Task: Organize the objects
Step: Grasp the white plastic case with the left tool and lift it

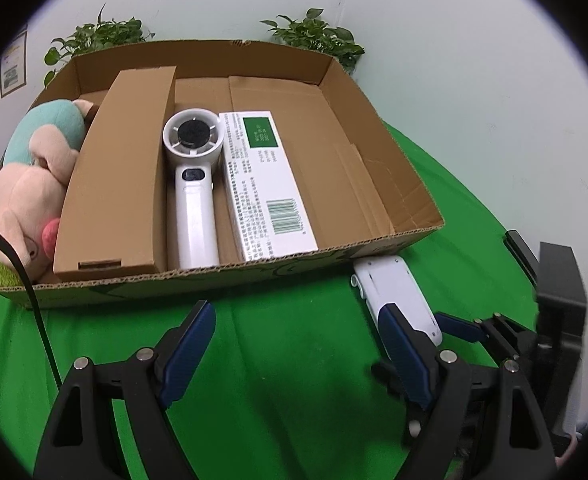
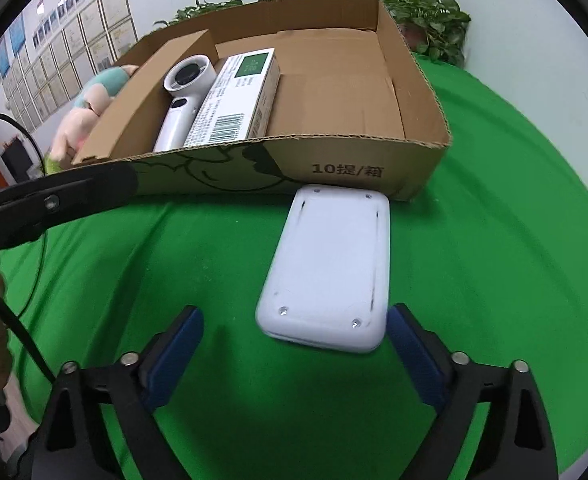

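Observation:
An open cardboard box (image 1: 398,184) (image 2: 414,92) stands on the green cloth. Inside lie a brown carton (image 1: 118,176), a white handheld fan (image 1: 194,184) (image 2: 178,100), a white-and-green package (image 1: 262,184) (image 2: 238,96) and a plush toy (image 1: 34,184) (image 2: 90,108). A white flat device (image 2: 326,268) (image 1: 398,296) lies on the cloth against the box front. My right gripper (image 2: 294,344) is open, its fingers just short of the device's near end. My left gripper (image 1: 298,340) is open and empty in front of the box.
Potted plants (image 1: 314,36) (image 2: 430,20) stand behind the box by the white wall. Framed pictures (image 2: 66,44) hang at left. A black cable (image 1: 26,280) crosses the left side. The green cloth (image 2: 514,200) extends right of the box.

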Motion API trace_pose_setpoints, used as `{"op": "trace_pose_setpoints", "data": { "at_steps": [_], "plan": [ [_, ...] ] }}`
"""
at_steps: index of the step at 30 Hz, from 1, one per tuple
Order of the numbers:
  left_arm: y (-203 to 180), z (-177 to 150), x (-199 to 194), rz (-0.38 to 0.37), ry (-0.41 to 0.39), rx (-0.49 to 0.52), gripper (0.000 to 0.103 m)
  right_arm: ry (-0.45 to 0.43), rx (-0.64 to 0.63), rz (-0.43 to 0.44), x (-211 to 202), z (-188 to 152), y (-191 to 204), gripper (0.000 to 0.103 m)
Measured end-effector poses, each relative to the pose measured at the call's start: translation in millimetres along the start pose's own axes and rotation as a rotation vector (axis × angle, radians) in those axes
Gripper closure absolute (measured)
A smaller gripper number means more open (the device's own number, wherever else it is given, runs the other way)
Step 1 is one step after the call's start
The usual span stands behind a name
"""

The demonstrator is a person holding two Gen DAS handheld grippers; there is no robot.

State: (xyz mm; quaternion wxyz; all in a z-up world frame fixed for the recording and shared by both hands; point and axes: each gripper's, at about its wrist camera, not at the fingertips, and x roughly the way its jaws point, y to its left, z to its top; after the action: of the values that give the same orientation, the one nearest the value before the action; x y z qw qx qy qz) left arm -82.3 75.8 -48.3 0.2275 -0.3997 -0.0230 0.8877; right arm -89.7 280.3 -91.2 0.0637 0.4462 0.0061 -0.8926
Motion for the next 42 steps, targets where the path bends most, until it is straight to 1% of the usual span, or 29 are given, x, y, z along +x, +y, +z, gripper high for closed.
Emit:
{"op": "trace_pose_setpoints", "data": {
  "at_steps": [1,2,5,7,8,9,10,13,14,15,16,17,20,23,27,28,30,33,35,36,37,39,40,42],
  "plan": [
    [1,-1,0,0.002,0.002,-0.001,0.019,0.006,-0.005,-0.023,3,1,0,0.028],
    [3,-1,0,0.003,0.004,-0.005,0.019,0.010,-0.006,-0.035,5,3,-1,0.035],
    [8,-3,0,-0.015,0.014,-0.030,0.019,0.009,-0.013,-0.019,6,3,-2,0.035],
    [10,-4,2,-0.041,0.024,-0.047,0.020,0.012,-0.024,0.002,3,-1,0,0.035],
    [10,-4,3,-0.053,0.032,-0.048,0.020,0.018,-0.022,0.033,0,-3,1,0.035],
    [10,-6,4,-0.068,0.042,-0.047,0.020,0.025,-0.024,0.083,-4,-6,3,0.035],
    [9,-7,5,-0.086,0.053,-0.046,0.020,0.024,-0.034,0.109,-8,-9,5,0.035],
    [6,-11,13,-0.165,0.104,-0.049,0.020,0.024,-0.107,0.195,-18,-19,17,0.034],
    [5,-12,16,-0.190,0.122,-0.051,0.020,0.021,-0.122,0.206,-20,-22,19,0.029],
    [3,-14,19,-0.217,0.139,-0.054,0.020,0.013,-0.127,0.197,-22,-23,21,0.022],
    [2,-15,22,-0.237,0.151,-0.058,0.020,-0.002,-0.123,0.182,-24,-24,23,0.006],
    [1,-16,25,-0.252,0.161,-0.063,0.020,-0.022,-0.118,0.176,-27,-23,23,0.001],
    [-1,-19,33,-0.305,0.202,-0.091,0.020,-0.048,-0.113,0.157,-31,-18,24,0.001],
    [0,-22,41,-0.364,0.228,-0.141,0.020,-0.024,-0.135,0.159,-25,-15,28,0.001],
    [-5,-28,55,-0.395,0.278,-0.169,0.021,-0.006,-0.164,0.153,-21,-18,35,0.001],
    [-7,-29,55,-0.401,0.271,-0.170,0.021,0.001,-0.171,0.155,-20,-19,37,0.001],
    [-10,-29,58,-0.427,0.289,-0.182,0.021,0.006,-0.180,0.153,-19,-20,40,0.001],
    [-11,-30,59,-0.432,0.279,-0.189,0.021,-0.003,-0.196,0.141,-20,-22,44,0.004],
    [-8,-31,58,-0.438,0.277,-0.215,0.023,-0.009,-0.194,0.132,-20,-22,43,0.005],
    [-8,-31,59,-0.439,0.277,-0.222,0.026,-0.004,-0.185,0.139,-19,-21,42,0.006],
    [-8,-31,59,-0.437,0.278,-0.224,0.026,0.002,-0.176,0.144,-18,-22,42,0.007],
    [-7,-31,58,-0.439,0.286,-0.232,0.026,0.022,-0.163,0.131,-14,-22,41,0.013],
    [-7,-31,59,-0.440,0.291,-0.233,0.027,0.033,-0.153,0.142,-12,-22,40,0.018],
    [-7,-29,61,-0.440,0.300,-0.240,0.031,0.042,-0.137,0.152,-11,-21,39,0.019]
  ]
}}
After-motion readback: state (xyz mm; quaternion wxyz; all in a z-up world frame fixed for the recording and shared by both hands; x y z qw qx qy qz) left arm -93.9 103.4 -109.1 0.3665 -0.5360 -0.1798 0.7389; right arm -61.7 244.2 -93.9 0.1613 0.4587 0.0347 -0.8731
